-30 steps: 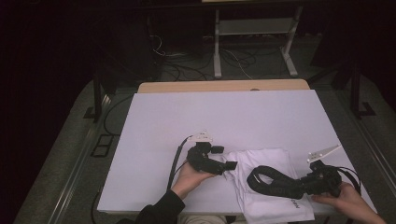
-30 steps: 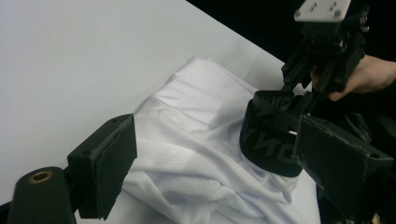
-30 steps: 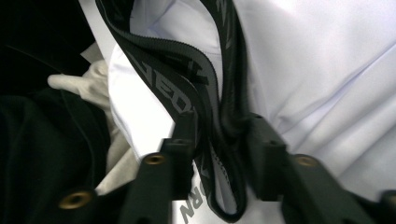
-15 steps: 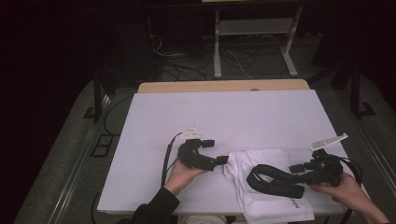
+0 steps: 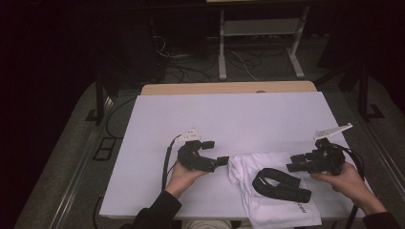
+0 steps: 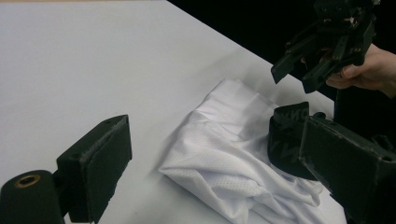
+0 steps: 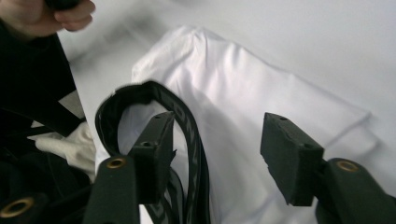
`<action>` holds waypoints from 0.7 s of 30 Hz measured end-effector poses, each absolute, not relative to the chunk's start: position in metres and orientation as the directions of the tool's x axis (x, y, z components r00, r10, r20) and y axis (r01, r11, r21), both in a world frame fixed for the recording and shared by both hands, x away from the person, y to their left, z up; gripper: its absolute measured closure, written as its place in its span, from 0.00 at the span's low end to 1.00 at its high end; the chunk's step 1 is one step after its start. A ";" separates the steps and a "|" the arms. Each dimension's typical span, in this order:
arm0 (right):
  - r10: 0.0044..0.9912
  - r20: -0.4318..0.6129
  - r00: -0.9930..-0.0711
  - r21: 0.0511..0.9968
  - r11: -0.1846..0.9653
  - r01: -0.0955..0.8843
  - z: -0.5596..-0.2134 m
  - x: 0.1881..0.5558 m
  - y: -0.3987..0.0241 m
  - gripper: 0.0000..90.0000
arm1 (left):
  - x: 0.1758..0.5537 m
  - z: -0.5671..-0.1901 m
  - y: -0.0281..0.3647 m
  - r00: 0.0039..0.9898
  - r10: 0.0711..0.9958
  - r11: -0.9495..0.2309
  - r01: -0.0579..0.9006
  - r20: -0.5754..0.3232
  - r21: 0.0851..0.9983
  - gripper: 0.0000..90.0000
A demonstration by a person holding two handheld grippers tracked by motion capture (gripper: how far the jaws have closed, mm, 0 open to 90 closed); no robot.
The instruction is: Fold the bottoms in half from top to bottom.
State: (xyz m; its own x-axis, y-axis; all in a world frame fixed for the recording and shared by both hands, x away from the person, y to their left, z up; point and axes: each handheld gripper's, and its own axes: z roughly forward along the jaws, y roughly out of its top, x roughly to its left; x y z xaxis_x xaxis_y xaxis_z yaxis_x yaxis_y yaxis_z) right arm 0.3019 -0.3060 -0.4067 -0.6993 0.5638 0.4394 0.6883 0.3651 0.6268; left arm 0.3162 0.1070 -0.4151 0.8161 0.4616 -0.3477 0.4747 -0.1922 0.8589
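A crumpled white garment [image 5: 248,171] with a black waistband [image 5: 279,183] lies at the table's near right. My left gripper [image 5: 217,152] is just left of it, open and empty; in the left gripper view the left gripper [image 6: 217,135] faces the garment [image 6: 219,154] and the waistband [image 6: 285,135]. My right gripper [image 5: 292,163] hovers over the garment's right side, pointing left. In the right gripper view the right gripper [image 7: 219,140] has the garment [image 7: 243,93] below the gap and the waistband [image 7: 187,121] beside one jaw. Its jaws have just been closing a little, gripping nothing.
The white table [image 5: 229,119] stretches away beyond the garment. A wooden strip [image 5: 229,88] runs along its far edge. Behind it stand a metal stand [image 5: 258,43] and floor cables [image 5: 191,71]. Both gripper cables trail toward the near edge.
My right gripper let go of the waistband, opened, and rose up and to the right. My left gripper drew back to the left, off the garment's edge.
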 end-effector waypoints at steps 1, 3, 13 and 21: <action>0.554 0.445 -0.704 0.631 0.364 0.685 -0.406 0.305 -0.305 0.51 | 0.316 -0.415 0.108 0.816 0.463 -0.192 0.474 -0.346 0.859 0.09; 0.545 0.447 -0.710 0.638 0.363 0.680 -0.406 0.310 -0.302 0.55 | 0.317 -0.415 0.109 0.813 0.470 -0.190 0.472 -0.343 0.861 0.09; 0.538 0.434 -0.722 0.642 0.377 0.667 -0.407 0.328 -0.289 0.77 | 0.320 -0.416 0.116 0.801 0.485 -0.167 0.479 -0.352 0.862 0.09; 0.501 0.456 -0.736 0.610 0.425 0.668 -0.412 0.338 -0.274 0.90 | 0.320 -0.418 0.114 0.802 0.485 -0.178 0.481 -0.349 0.858 0.09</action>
State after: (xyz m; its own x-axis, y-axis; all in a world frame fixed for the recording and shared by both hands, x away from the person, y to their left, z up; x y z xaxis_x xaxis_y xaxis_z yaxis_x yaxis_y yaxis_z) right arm 0.3379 -0.2743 -0.4120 -0.7356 0.5007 0.4563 0.6681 0.4254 0.6104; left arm 0.3203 0.1137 -0.4175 0.8022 0.4847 -0.3487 0.4810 -0.1784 0.8584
